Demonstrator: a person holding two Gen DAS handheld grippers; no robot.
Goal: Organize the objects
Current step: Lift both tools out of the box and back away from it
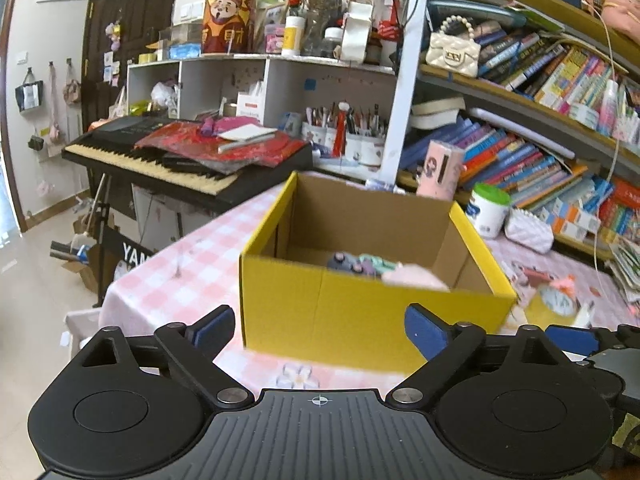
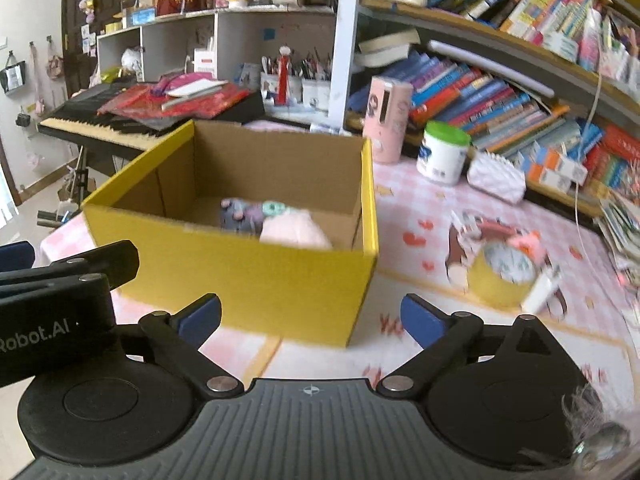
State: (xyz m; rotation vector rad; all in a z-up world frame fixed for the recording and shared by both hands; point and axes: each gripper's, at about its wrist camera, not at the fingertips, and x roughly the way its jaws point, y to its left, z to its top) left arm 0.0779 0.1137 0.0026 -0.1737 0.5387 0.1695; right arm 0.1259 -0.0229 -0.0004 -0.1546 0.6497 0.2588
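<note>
While both grippers hang empty in front of the yellow box (image 2: 240,276), the step in hand looks like fetching the next loose item. The box sits on the pink checked tablecloth (image 1: 180,280), open-topped, with a few soft things already inside — a pink plush piece (image 2: 296,234) and greyish-purple ones (image 2: 240,216) behind it, too blurred to name.

Left gripper (image 1: 320,330): jaws spread wide, nothing between them, facing the box's near wall. Right gripper (image 2: 310,316): jaws likewise spread, empty, aimed at the box's near right corner.

Likely next target lies right of the box: a small heap (image 2: 500,264) — a round yellow-rimmed thing with pink bits on it, motion-blurred. The right gripper is nearer; it should swing right, come down from above, and pinch one item, not the whole pile.

Beyond the heap stand a green-lidded white tub (image 2: 442,152), a pink cylinder (image 2: 386,120) and a white quilted pouch (image 2: 496,176). A thin cord (image 2: 588,120) hangs near the bookshelf — possible snag.
</note>
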